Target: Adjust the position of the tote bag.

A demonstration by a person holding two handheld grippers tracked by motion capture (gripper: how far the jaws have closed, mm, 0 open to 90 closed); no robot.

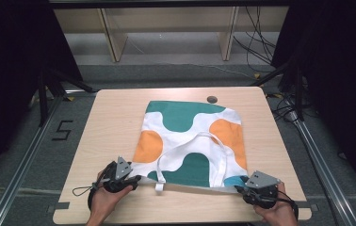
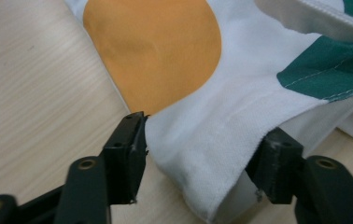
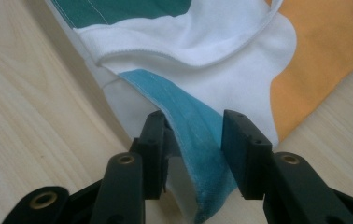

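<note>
Item: my tote bag (image 1: 192, 141), white with green and orange patches, flat on the table (image 1: 115, 117), its mouth edge at the near side
Handles: white straps (image 1: 190, 146) lying looped across the bag
My left gripper (image 2: 198, 154): jaws apart around the bag's near left corner; pads not pressing
My right gripper (image 3: 195, 149): jaws apart, the bag's turquoise corner loose between them

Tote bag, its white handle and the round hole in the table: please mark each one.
tote bag (image 1: 181, 117), high view, on the green patch near its far edge
white handle (image 1: 192, 141), high view, on the top of the loop
round hole (image 1: 212, 99), high view, on its dark middle
</note>
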